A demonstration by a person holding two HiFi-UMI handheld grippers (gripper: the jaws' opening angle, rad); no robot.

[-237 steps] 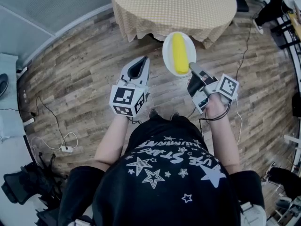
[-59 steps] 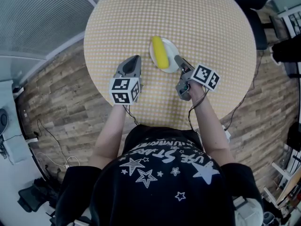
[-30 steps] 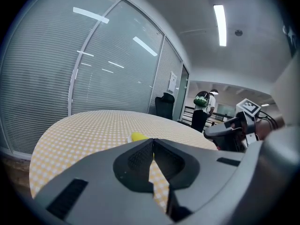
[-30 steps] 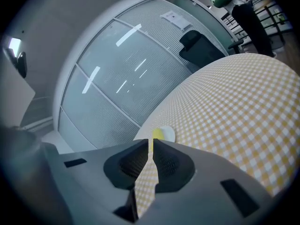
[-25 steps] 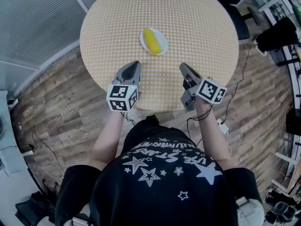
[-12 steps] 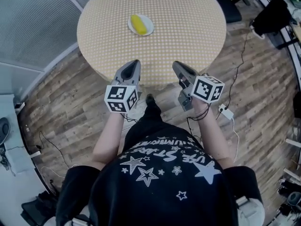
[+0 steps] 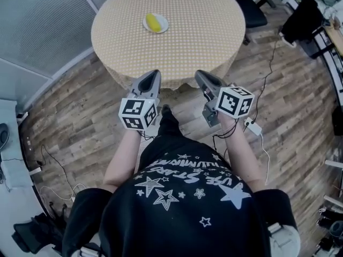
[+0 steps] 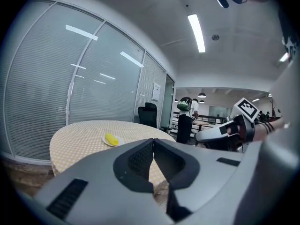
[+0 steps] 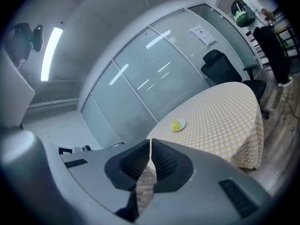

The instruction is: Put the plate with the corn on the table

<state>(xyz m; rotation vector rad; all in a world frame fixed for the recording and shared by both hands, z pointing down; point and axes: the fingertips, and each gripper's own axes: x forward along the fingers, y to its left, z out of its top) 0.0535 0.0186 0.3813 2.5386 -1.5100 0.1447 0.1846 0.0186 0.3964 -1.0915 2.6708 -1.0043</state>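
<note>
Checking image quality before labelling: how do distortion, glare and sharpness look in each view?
Head view: evenly lit and sharp, fisheye curving the floorboards; plate with corn small but clear on the table. Left gripper view: heavy barrel distortion, dark vignetted corners, strip-light reflections on the glass wall, shut left claw filling the bottom. Right gripper view: same vignette, streaks on the glass wall.

**Lighting and picture quality**

Light: bright, even, indoor, with soft and faint shadows. Source: ceiling strip, blown out white. Glare: white streaks on the glass wall. Distortion: strong fisheye bend in all views, with dark corners in both gripper views. Focus: left hand-held gripper soft, close to the lens.
</note>
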